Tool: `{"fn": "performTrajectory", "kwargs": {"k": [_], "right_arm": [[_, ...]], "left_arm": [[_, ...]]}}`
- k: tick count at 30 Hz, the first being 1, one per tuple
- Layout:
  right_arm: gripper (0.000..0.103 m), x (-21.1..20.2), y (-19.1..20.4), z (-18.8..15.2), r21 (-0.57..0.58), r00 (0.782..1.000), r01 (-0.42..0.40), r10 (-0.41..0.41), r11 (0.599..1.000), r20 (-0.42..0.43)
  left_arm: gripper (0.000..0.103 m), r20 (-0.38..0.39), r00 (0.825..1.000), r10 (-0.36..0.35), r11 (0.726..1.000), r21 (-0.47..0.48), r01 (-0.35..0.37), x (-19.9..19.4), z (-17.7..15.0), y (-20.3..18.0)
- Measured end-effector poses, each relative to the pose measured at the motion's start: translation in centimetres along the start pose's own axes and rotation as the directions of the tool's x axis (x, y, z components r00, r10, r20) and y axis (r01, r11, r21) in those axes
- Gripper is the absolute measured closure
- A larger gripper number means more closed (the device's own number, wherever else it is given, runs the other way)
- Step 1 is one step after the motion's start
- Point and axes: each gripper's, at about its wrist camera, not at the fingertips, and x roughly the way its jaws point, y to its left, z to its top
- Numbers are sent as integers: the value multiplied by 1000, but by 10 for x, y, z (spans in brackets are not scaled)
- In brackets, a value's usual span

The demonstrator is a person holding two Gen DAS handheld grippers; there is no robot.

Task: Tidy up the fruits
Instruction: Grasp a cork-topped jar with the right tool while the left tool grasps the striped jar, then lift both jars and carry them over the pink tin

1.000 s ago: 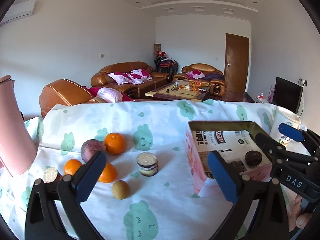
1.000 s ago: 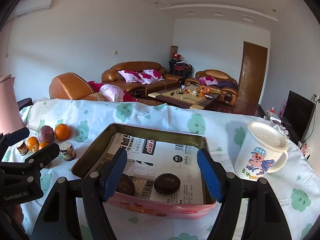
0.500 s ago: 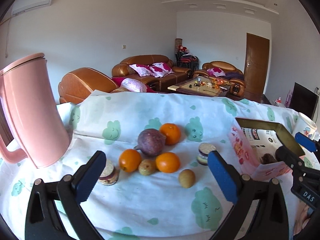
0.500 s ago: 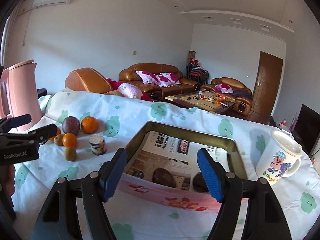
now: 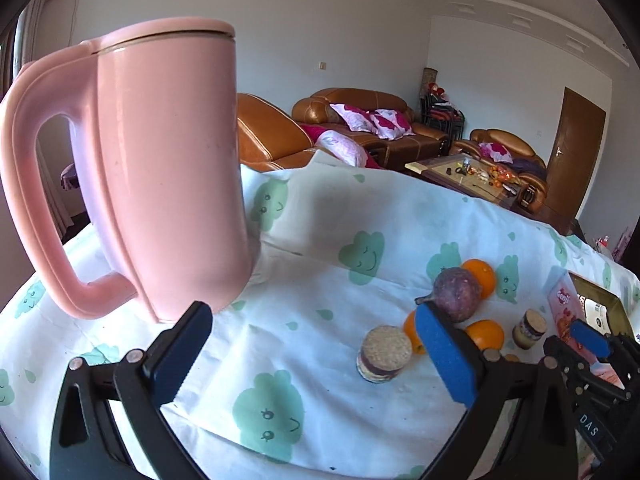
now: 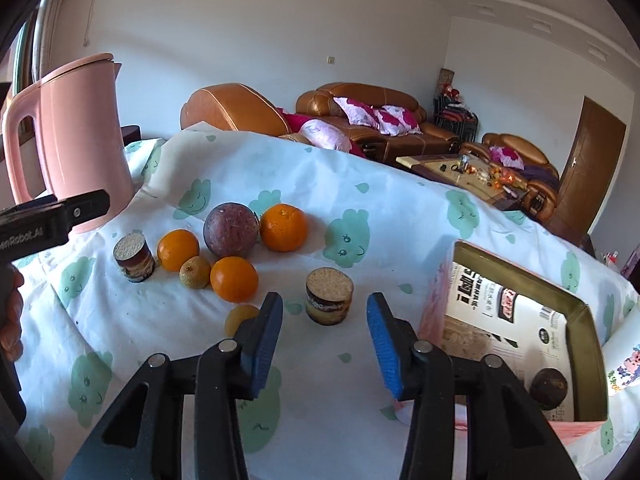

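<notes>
Both tools gape empty: right tool (image 6: 324,340) just short of a small yellowish fruit (image 6: 239,317), perhaps a longan; left tool (image 5: 316,354) beside the oranges (image 5: 485,334).

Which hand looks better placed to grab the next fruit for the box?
Right. The right gripper is open, facing the oranges, beside the box. The left gripper faces the pink kettle.

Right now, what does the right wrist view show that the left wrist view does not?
Only the right wrist view looks into the tin box, where a dark fruit lies, and it shows the cartoon mug.

Only the left wrist view shows the right tongs from the side.

Both show the pink kettle, the purple passion fruit, the oranges and the two cork-topped jars.
</notes>
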Motion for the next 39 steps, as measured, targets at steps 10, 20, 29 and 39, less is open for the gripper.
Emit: {"fn": "performTrajectory", "kwargs": {"k": [10, 20, 29, 39], "right_arm": [[57, 59, -5, 22, 36, 983, 8, -1, 999, -181], [67, 57, -5, 11, 11, 981, -20, 21, 1000, -193], [67, 25, 4, 15, 39, 995, -78, 81, 996, -59], [67, 7, 7, 4, 81, 993, -111, 113, 991, -24]], "left_arm": [[1, -91, 996, -2, 988, 151, 16, 15, -10, -21], [5, -144, 989, -27, 988, 144, 48, 31, -15, -22], [29, -182, 968, -173, 974, 118, 196, 39, -16, -29], [36, -271, 945, -185, 948, 203, 244, 42, -29, -53]]}}
